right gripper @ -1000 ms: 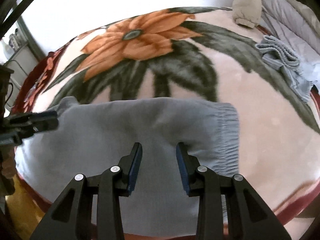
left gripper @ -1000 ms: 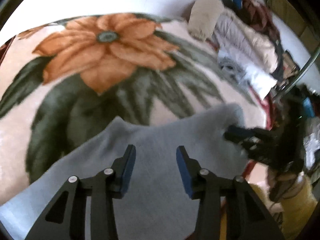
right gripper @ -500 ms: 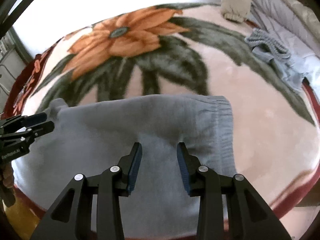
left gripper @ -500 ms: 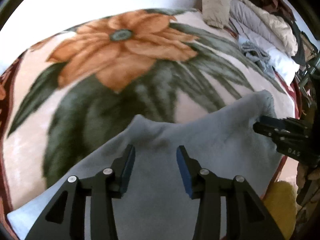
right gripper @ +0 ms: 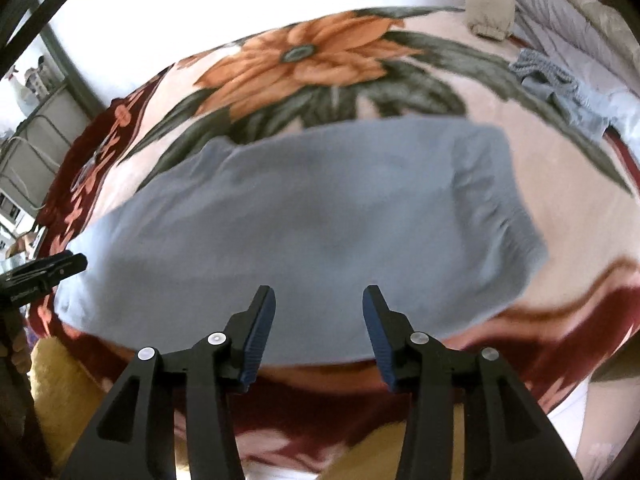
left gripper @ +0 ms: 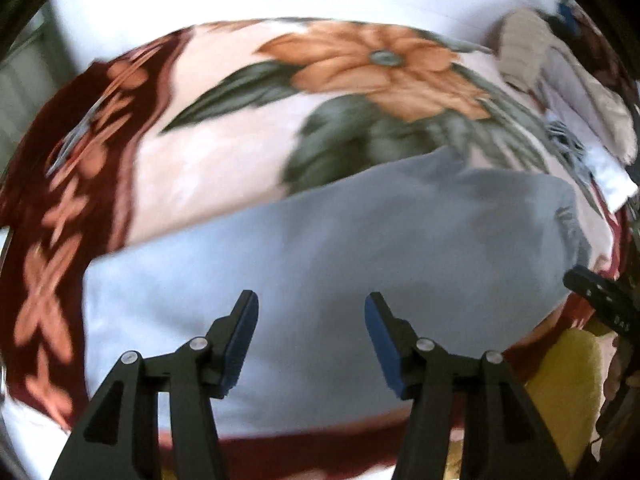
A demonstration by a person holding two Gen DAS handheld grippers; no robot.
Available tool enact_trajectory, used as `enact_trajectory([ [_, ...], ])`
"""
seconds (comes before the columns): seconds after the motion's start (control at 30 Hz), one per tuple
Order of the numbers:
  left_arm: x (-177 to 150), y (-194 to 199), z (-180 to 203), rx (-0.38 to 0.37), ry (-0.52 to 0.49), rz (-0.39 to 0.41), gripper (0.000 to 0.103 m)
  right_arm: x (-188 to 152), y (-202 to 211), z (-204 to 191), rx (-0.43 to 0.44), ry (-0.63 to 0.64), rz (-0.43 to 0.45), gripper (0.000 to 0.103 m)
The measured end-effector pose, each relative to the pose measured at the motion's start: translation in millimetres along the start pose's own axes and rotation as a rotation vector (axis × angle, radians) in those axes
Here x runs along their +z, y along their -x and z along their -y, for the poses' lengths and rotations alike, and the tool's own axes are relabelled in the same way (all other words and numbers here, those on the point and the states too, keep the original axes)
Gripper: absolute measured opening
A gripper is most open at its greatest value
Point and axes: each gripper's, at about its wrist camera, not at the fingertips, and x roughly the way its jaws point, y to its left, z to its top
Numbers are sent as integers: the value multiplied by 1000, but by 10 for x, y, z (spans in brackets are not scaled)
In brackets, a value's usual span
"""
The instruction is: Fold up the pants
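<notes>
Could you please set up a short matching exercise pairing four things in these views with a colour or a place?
Things:
1. pants
2. printed flower
3. blanket border
4. crumpled knit garment

Descriptions:
A. orange
B. dark red with pale flowers
C. plain grey, spread flat in front of both grippers
D. at the far right of the blanket, near the bedding pile

Pairs: 1-C, 2-A, 3-B, 4-D

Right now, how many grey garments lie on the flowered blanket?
2: grey pants spread along the near edge, and a crumpled grey garment at the far right by the bedding pile. Others may be hidden there.
</notes>
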Motion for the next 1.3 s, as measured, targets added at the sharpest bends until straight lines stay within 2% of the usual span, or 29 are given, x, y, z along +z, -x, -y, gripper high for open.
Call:
enact_trajectory([
  [0.23,-400,114,-623,56,204,-31,58,-181,-160,-334,-5,58,-43,46],
  [0.47,-716,19,-1023,48,389,-84,58,-218,-397,-408,-40,84,-96,46],
  [0.57,-795,-71,-1111,50,425,-105,58,-239,-480,-420,-62,100,-111,47],
  [0.7,-830,-90,-1142,48,440,-99,58,-274,-563,-463,-73,134,-114,59],
  [0.8,-859,-57,-1146,60,453,-91,58,-315,-593,-496,-84,151,-106,63],
  [0.97,-1007,20,-1250,88,523,-89,58,-311,-592,-450,-58,127,-106,65],
  [1.07,-1077,60,-1341,68,580,-93,58,-288,-537,-442,-45,108,-103,65],
  [1.23,-1146,70,-1499,68,651,-89,59,-260,-320,-501,-38,112,-47,65],
  [1.3,-1159,4,-1570,45,692,-95,62,-259,-237,-532,-38,118,-24,65],
])
